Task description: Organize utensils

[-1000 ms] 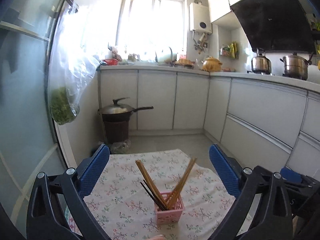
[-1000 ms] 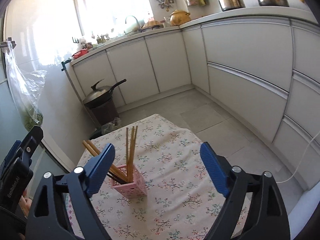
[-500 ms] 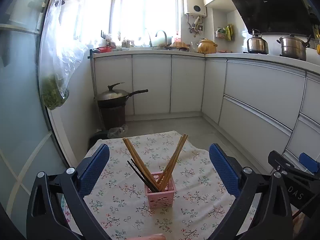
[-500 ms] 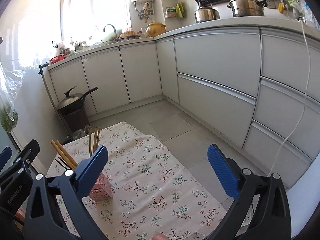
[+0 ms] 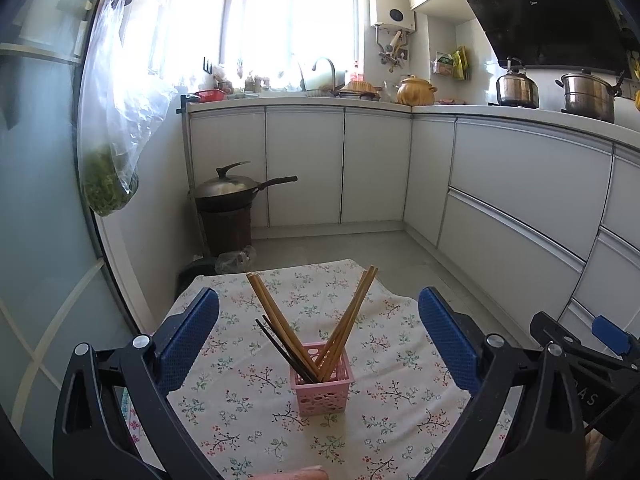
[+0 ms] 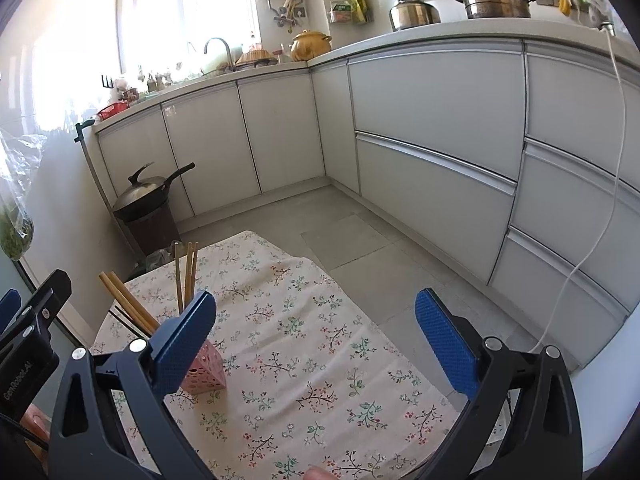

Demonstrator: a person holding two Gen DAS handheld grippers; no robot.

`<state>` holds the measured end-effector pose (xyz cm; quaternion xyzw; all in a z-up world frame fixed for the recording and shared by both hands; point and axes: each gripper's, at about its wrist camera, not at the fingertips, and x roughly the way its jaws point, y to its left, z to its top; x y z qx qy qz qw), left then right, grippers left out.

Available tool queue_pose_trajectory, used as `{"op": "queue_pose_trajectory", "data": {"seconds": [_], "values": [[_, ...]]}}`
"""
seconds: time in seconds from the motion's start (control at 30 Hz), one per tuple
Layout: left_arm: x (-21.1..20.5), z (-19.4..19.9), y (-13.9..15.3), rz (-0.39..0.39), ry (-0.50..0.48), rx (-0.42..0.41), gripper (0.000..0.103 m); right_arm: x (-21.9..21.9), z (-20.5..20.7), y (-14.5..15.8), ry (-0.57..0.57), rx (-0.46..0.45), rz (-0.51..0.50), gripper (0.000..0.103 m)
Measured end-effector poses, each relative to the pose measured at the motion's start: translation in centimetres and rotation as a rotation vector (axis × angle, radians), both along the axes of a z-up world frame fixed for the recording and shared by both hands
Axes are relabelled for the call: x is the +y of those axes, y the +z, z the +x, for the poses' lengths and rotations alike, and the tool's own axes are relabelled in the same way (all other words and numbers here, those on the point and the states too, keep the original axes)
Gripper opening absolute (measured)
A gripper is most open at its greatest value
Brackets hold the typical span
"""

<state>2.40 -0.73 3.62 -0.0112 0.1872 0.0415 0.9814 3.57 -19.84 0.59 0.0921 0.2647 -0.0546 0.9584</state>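
A pink basket (image 5: 322,378) stands on a floral tablecloth (image 5: 248,404) and holds several wooden chopsticks (image 5: 347,322) fanned left and right, plus dark ones (image 5: 280,349). My left gripper (image 5: 318,332) is open, held back from the basket, which sits centred between its blue pads with nothing gripped. In the right wrist view the same basket (image 6: 204,372) is partly hidden behind the left blue pad. My right gripper (image 6: 316,334) is open and empty over the cloth (image 6: 304,360), to the right of the basket. The chopsticks (image 6: 128,304) rise above the pad.
A wok (image 5: 230,190) sits on a dark stand by the wall past the table. White cabinets (image 5: 520,184) line the back and right. A bag of greens (image 5: 108,176) hangs at the left. Grey floor (image 6: 360,232) lies beyond the table edge.
Both grippers have pulled back and tilted down a little; the basket now sits lower in the left view and further left in the right view. Both remained open and empty.
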Motion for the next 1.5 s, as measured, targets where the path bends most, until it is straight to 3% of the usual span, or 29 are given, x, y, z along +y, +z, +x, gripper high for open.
{"op": "queue_pose_trajectory", "data": {"seconds": [1.5], "values": [[-0.08,0.53,-0.80,0.016,0.026,0.038,0.096,0.14,0.39,-0.39,0.011,0.035,0.003,0.097]]}}
